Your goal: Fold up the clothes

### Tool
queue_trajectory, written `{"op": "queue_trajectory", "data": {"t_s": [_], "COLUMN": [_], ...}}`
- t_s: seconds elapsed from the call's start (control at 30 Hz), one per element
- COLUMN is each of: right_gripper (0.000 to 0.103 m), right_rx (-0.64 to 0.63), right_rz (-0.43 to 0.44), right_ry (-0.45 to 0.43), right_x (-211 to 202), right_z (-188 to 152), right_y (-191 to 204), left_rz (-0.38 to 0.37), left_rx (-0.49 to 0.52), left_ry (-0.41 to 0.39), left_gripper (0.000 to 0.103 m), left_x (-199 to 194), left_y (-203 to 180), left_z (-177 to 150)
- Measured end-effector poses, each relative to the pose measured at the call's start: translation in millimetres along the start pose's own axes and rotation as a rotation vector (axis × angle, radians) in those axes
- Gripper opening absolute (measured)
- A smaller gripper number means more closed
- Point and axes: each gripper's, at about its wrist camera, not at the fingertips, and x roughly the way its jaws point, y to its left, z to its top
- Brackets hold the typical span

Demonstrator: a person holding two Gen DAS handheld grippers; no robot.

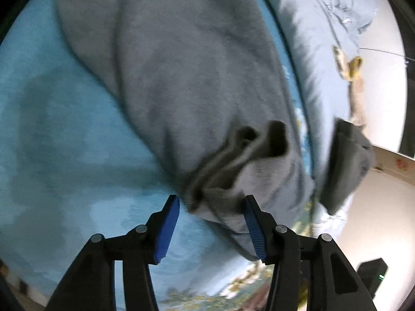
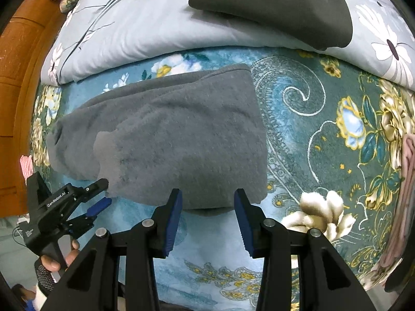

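A grey fleece garment (image 2: 181,134) lies folded on a blue floral blanket (image 2: 324,119). In the left wrist view its ribbed, bunched end (image 1: 233,155) sits just ahead of my left gripper (image 1: 211,203), which is open with the garment's edge (image 1: 223,207) reaching between the fingers. The right wrist view shows that left gripper (image 2: 106,193) open at the garment's near left corner, held by a hand (image 2: 52,259). My right gripper (image 2: 207,195) is open, nothing clamped, just in front of the garment's near edge.
A dark grey folded garment (image 2: 272,7) rests on a light flowered quilt (image 2: 155,33) behind the blanket; it also shows in the left view as a dark folded garment (image 1: 347,165). A wooden bed frame (image 2: 20,64) runs along the left. Pink cloth (image 2: 407,181) lies at the right edge.
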Motion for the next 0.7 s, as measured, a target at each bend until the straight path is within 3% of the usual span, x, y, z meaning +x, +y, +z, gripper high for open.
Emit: {"op": "queue_trajectory", "data": {"t_s": [0.03,0.07,0.1,0.27,0.37,0.43,0.53,0.7], "right_gripper": [0.043,0.043,0.043,0.043,0.043,0.043,0.043,0.043], "right_rx": [-0.001,-0.001,-0.002,0.001,0.011,0.013,0.014,0.012], "right_rz": [0.000,0.001,0.000,-0.008,0.002,0.004,0.007,0.040], "right_ry": [0.000,0.001,0.002,0.009,0.007,0.004,0.004,0.007], "right_x": [-0.2,-0.4,-0.5,-1.0,-1.0,-1.1,-0.6,4.1], "right_z": [0.6,1.2,1.5,1.1,0.6,0.3,-0.1,4.2], "right_y": [0.8,1.3,1.7,1.7,-0.8,-1.5,-1.0,6.0], "left_rz": [-0.003,0.005,0.026,0.103,0.046,0.029,0.114,0.099], "left_rx": [0.015,0.036,0.061,0.310,0.519,0.575,0.477,0.214], "left_ry": [-0.003,-0.006,-0.008,-0.057,-0.112,-0.143,-0.125,-0.088], "left_gripper": [0.044,0.026,0.018,0.015,0.015,0.015,0.015,0.015], "left_x": [-0.4,-1.1,-1.2,-10.3,-36.8,-49.8,-37.5,-24.3], "left_y": [-2.0,-4.5,-8.6,-58.3,-100.0,-109.5,-76.5,-17.6], "left_z": [-0.5,-0.3,0.1,0.7,-7.0,-2.5,18.5,43.9]}}
